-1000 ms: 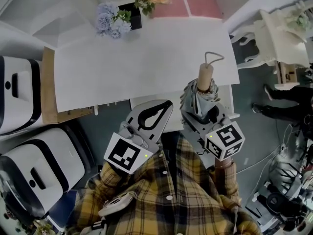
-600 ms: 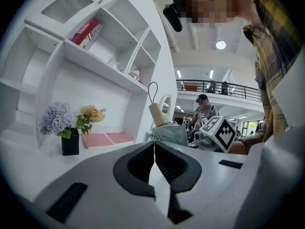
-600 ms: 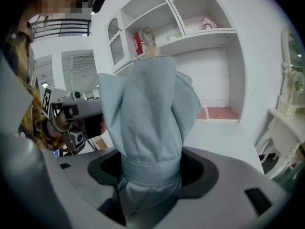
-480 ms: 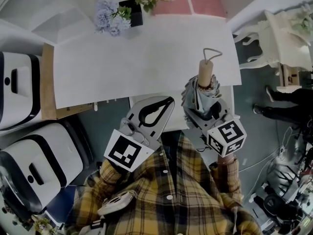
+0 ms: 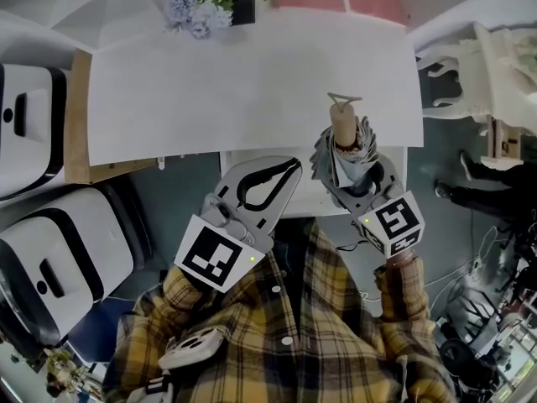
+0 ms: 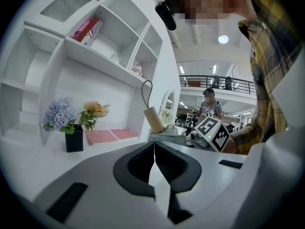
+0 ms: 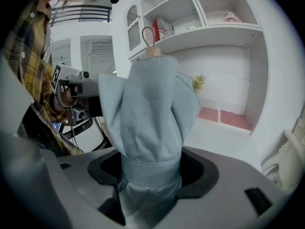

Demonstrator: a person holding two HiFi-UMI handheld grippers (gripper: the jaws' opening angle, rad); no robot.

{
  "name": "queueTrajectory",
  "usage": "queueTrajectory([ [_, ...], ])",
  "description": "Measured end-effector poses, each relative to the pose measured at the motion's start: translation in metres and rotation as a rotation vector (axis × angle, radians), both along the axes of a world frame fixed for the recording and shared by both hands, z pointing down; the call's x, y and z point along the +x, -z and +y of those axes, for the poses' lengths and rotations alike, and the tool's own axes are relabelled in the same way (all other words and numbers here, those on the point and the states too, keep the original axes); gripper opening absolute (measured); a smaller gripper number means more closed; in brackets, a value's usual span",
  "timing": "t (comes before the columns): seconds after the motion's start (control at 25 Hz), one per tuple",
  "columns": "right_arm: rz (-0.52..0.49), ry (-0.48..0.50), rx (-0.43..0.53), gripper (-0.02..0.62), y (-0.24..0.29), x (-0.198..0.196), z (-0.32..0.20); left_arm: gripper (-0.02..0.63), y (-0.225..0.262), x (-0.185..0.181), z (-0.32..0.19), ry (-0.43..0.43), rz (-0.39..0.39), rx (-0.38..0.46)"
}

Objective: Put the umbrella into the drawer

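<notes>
Since a second ago, right gripper [image 5: 352, 170] has carried the umbrella [image 5: 344, 133] slightly leftward over the open drawer [image 5: 231, 162], clamped on its fabric. Left gripper [image 5: 267, 181] closed, empty. Risk: the fabric-only hold may slip, tipping it outside.

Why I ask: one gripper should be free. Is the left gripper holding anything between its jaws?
No, the left gripper shows its jaws closed together with nothing between them.
</notes>
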State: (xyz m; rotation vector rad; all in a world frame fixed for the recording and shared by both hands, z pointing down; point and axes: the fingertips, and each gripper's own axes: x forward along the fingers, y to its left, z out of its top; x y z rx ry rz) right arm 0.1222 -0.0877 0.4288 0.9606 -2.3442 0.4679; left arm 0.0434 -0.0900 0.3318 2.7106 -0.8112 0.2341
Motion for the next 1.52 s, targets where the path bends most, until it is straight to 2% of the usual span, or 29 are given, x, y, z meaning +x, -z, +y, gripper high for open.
queueTrajectory([
  [0.52,0.112,0.255,-0.013,0.318,-0.067,0.008,0.025,0.021,-0.028,0.013,0.019,-0.022,-0.061,0.003],
  [0.84,0.274,0.399,0.003,0.318,-0.115,0.002,0.045,0.021,-0.046,0.014,0.045,-0.040,-0.048,-0.051],
  [1.24,0.356,0.507,-0.036,0.318,-0.162,-0.012,0.064,0.021,-0.058,0.021,0.068,-0.096,-0.038,-0.060],
  [1.52,0.464,0.604,-0.104,0.318,-0.203,-0.012,0.070,0.021,-0.065,0.013,0.070,-0.086,-0.052,-0.066],
])
